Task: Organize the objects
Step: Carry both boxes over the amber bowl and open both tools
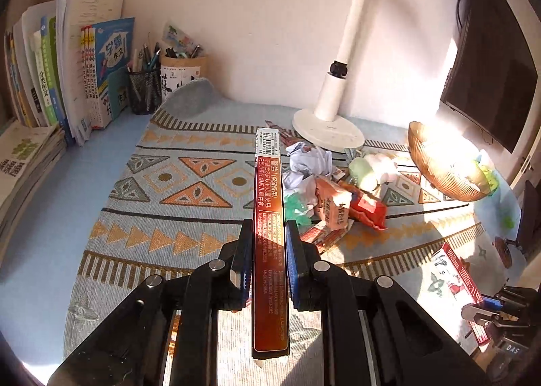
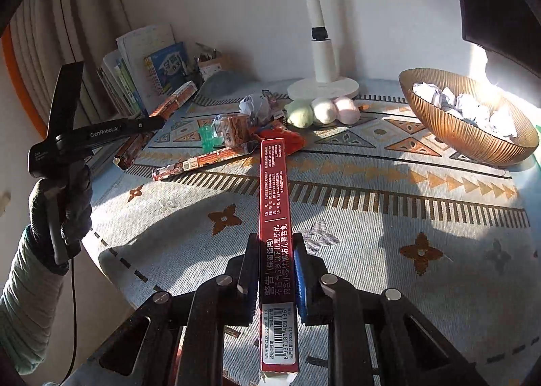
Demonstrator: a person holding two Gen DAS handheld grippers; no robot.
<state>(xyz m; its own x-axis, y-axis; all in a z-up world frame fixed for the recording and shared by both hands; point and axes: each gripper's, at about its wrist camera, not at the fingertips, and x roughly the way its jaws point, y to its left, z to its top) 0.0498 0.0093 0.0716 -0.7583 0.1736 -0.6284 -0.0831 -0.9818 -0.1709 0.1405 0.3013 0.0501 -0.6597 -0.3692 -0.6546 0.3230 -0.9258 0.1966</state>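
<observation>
Left wrist view: at the bottom centre of the frame my left gripper (image 1: 269, 233) is clamped narrow on a long red box (image 1: 269, 217), which stands on edge between the two pads and runs straight up the middle of the picture, barcode end farthest from me. Under it lies the patterned cloth (image 1: 162, 203) that covers the tabletop (image 1: 67, 183). Just right of the box's far half sits a heap of crumpled paper (image 1: 309, 159) and snack wrappers (image 1: 338, 206), with a brown ribbed bowl (image 1: 439, 162) at the right edge and a white lamp (image 1: 329, 122) behind the heap. Books (image 1: 84, 58) and a mesh pen cup (image 1: 145, 90) stand in the upper left against the wall.

Right wrist view: my right gripper (image 2: 272, 260) at the bottom centre is likewise closed on a second red box (image 2: 274, 217), barcode end nearest me. Further up, two more long boxes (image 2: 203, 159) lie flat on the cloth left of centre. Beyond them are three soft round balls (image 2: 323, 110), touching in a row, in front of the lamp base. The bowl at the upper right holds crumpled paper. At the left edge my gloved left hand (image 2: 61, 210) grips its handle, with its own box reaching toward the books.
</observation>
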